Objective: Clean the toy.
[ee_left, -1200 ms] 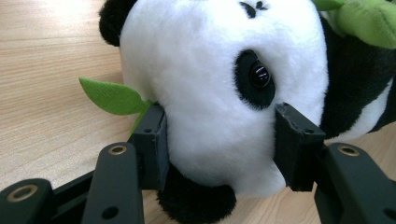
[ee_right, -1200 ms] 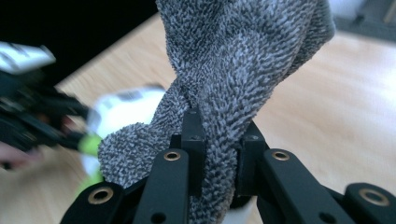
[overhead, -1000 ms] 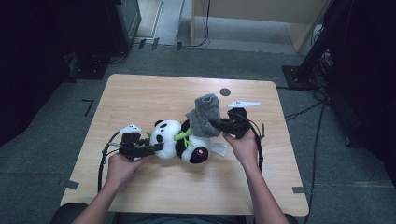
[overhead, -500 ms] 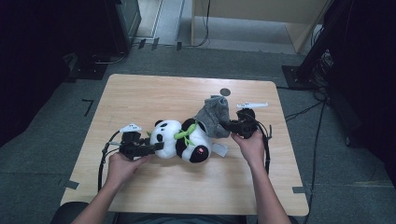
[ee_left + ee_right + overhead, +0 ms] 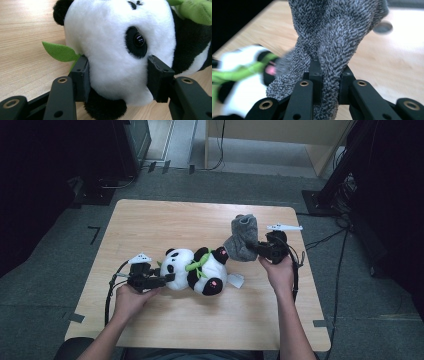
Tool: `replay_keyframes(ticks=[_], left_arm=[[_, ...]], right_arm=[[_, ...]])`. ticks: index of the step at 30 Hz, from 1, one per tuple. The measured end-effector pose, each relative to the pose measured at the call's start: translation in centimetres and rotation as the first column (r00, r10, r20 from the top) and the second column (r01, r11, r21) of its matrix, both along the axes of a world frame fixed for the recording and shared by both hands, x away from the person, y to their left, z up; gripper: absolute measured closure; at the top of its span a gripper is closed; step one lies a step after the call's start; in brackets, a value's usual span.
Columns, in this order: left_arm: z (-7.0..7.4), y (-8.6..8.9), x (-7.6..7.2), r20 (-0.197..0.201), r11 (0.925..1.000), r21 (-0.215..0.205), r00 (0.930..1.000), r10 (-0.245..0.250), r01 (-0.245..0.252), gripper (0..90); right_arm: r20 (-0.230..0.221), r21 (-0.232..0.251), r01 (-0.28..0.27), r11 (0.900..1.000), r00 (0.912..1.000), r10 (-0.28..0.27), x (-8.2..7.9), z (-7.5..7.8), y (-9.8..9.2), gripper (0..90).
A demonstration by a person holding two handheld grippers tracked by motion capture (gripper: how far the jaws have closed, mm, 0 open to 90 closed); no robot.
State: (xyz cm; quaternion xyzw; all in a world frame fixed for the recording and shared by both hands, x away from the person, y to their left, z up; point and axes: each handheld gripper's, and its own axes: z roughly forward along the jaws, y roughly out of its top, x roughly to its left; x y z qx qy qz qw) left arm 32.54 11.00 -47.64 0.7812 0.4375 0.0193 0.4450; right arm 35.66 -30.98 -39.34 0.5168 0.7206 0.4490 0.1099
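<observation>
A black and white plush panda (image 5: pixel 200 267) with a green leaf collar lies on its side in the middle of the wooden table (image 5: pixel 165 220). My left gripper (image 5: pixel 167 278) is shut on the panda's white head (image 5: pixel 112 52), one pad on each side of the face. To the right, my right gripper (image 5: pixel 255 249) is shut on a fuzzy grey sock (image 5: pixel 242 237), which it holds above the table. The sock (image 5: pixel 332 37) hangs bunched between that gripper's jaws, and its lower end sits close to the panda's foot (image 5: pixel 220 254).
A small white tag (image 5: pixel 236 280) lies by the panda's legs. A dark round mark (image 5: pixel 382 27) shows on the table behind the sock. Dark stands and cables line the floor around the table, and a wooden cabinet (image 5: pixel 270 132) stands at the back.
My right gripper has moved right and slightly up with the grey sock, drawing it away from the panda's body. The left gripper and the panda's head have stayed in place.
</observation>
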Motion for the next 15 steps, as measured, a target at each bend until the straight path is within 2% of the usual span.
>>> replay_keyframes(ticks=[5, 9, 12, 15], left_arm=[[-0.1, 0.0, -0.1, 0.007, 1.0000, -0.002, 1.0000, 0.005, -0.005, 43.8], [-0.1, 0.0, -0.2, 0.009, 1.0000, -0.004, 0.9999, 0.009, -0.009, 43.5], [-0.1, 0.0, -0.2, 0.011, 1.0000, -0.005, 0.9999, 0.007, -0.007, 43.3], [-0.1, 0.0, -0.2, 0.010, 1.0000, -0.003, 0.9999, 0.005, -0.005, 43.3]], right_arm=[[0.060, 0.045, -0.083, 0.995, 0.9949, 0.081, -1.0, 2.7, 1.8, 79.2], [0.080, 0.071, -0.165, 0.984, 0.9840, 0.160, -1.3, 3.5, 3.9, 78.9], [0.054, 0.071, -0.204, 0.976, 0.9783, 0.200, -0.8, 2.6, 5.2, 78.4], [-0.015, 0.060, -0.203, 0.977, 0.9787, 0.205, 0.1, 0.6, 5.8, 77.4]])
